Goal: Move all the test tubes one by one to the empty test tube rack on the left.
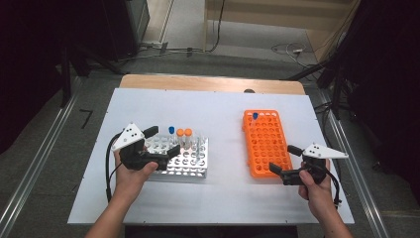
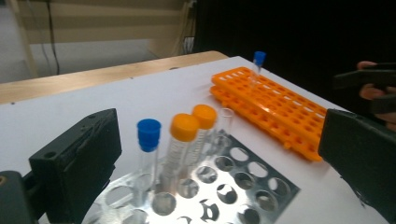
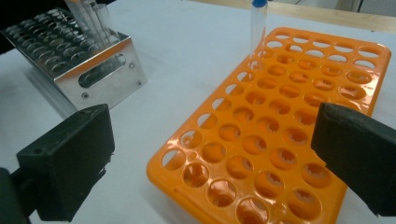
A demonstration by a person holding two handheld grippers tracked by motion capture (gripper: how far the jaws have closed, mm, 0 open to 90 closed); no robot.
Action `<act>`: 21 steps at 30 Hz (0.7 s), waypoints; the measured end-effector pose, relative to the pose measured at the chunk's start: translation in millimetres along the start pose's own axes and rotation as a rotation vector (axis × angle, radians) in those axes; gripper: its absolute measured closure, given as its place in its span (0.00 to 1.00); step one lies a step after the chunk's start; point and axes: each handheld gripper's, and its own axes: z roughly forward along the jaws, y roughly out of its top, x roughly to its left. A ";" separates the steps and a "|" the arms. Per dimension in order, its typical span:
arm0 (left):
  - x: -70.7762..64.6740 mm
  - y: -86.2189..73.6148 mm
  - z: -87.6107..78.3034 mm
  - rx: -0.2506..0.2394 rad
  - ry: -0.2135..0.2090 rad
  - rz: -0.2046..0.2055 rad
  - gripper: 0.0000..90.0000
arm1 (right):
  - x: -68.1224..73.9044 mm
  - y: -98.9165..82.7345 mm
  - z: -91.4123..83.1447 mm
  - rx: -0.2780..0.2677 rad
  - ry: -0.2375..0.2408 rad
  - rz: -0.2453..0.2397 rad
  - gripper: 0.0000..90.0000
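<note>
Three capped tubes [image 2: 182,140] stand in the metal rack [image 1: 190,161].

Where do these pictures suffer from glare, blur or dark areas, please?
In the left gripper view, glare whitens the metal rack top near the tubes, and the near jaws look soft. In the right gripper view, the orange rack is fairly sharp, its near edge softer. In the high view, both upper corners fall into darkness.

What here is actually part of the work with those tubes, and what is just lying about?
Part of the job:
metal rack
blue-capped tube and two orange-capped tubes standing in it
orange rack, with one blue-capped tube at its far corner
left gripper, open over the metal rack
right gripper, open

Just lying about:
cables on the floor beyond the table
</note>
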 end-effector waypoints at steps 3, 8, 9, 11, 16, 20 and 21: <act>-9.1 -3.6 -0.9 0.002 -0.021 0.006 0.00 | -0.7 5.3 7.8 0.003 -0.011 0.000 0.00; -19.6 -13.3 1.3 0.017 -0.047 0.009 0.00 | -4.8 14.9 23.7 0.004 -0.011 0.016 0.02; -21.3 -14.6 1.9 0.026 -0.046 0.016 0.00 | -6.9 17.7 28.3 0.001 -0.010 0.025 0.02; -23.2 -16.5 2.4 0.027 -0.050 0.019 0.00 | -9.7 22.2 36.3 0.006 -0.020 0.033 0.03; -27.2 -19.3 1.5 0.030 -0.062 0.019 0.00 | -16.2 32.7 54.3 0.023 -0.063 0.053 0.17; -28.6 -20.6 0.5 0.029 -0.061 0.017 0.00 | -18.9 41.6 68.6 0.039 -0.087 0.058 0.34; -28.8 -20.9 0.3 0.029 -0.063 0.017 0.00 | -18.8 43.7 72.1 0.048 -0.088 0.060 0.36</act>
